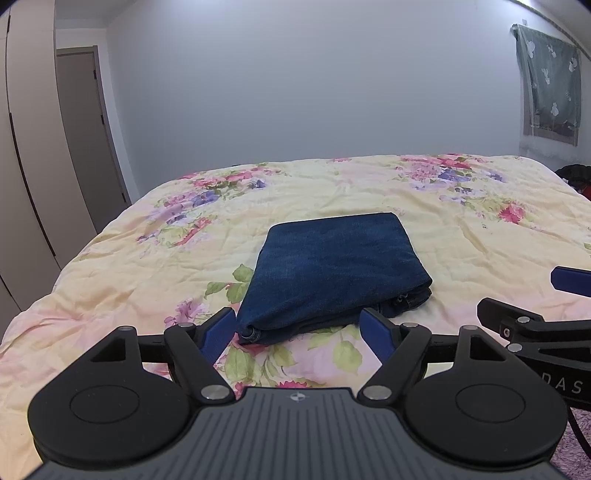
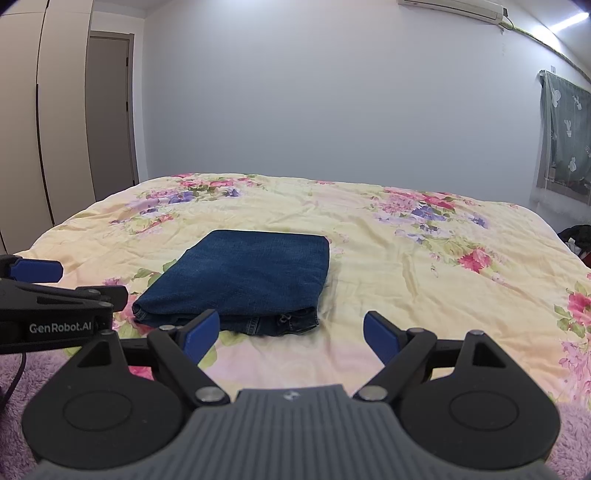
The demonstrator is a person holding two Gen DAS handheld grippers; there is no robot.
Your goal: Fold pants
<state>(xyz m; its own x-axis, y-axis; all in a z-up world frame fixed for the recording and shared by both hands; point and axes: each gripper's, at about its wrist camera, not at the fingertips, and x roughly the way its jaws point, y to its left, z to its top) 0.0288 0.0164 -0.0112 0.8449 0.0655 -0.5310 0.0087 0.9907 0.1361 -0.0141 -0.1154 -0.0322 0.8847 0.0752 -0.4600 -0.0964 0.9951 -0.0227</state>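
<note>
Above the near edge of the bed point(image 1: 110, 266), the left gripper point(image 1: 299, 328) and right gripper point(image 2: 291, 332) both hang spread apart and empty, just short of the jeans point(image 1: 332, 273), which lie folded in a compact stack on the floral cover. A stray nudge at the near edge could probably spill the layers, and how many layers lie underneath is hidden.

Bed point(image 2: 424, 266) with floral yellow quilt, plain pale wall point(image 2: 314, 92), wardrobe point(image 2: 22, 129) and grey door point(image 2: 109, 110) left, green-curtained window point(image 2: 565, 140) right, AC unit point(image 2: 454, 9) up top
</note>
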